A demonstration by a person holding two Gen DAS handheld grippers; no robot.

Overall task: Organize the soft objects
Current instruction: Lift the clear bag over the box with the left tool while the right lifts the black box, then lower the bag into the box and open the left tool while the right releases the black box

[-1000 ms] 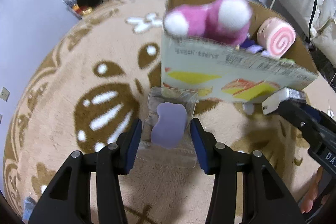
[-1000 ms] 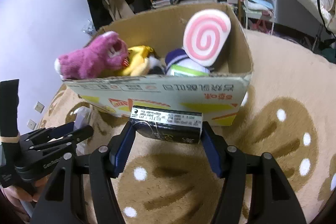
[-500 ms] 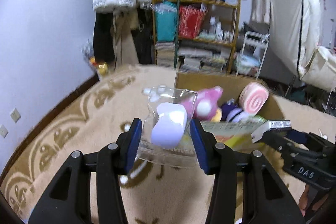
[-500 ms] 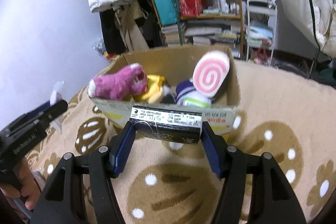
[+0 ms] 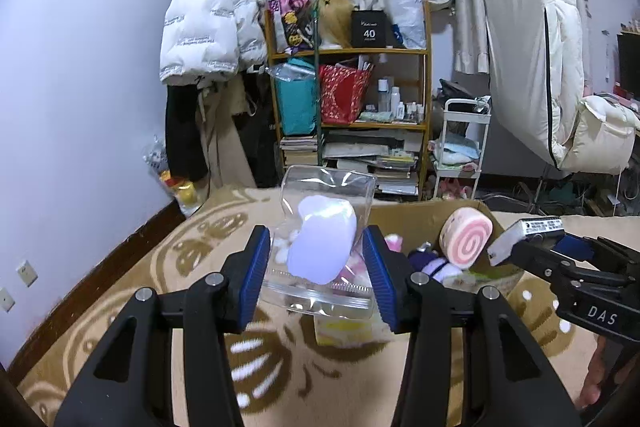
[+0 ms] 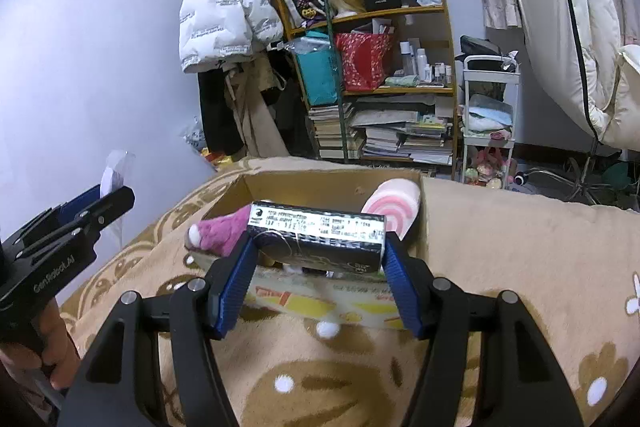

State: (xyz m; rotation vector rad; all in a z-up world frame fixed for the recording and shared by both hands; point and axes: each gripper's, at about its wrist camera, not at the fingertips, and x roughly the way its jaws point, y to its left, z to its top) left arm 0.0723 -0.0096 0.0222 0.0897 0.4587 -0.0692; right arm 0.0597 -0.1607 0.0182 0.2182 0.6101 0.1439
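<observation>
left gripper clamps your bagged sponge | right gripper grips packet | box ahead, below both

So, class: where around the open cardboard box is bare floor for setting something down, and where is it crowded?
Free: beige patterned carpet right of the cardboard box, and carpet left of it toward the wall. Crowded: inside the box, holding a pink plush toy and pink swirl cushion, and the cluttered wooden shelf behind.
</observation>
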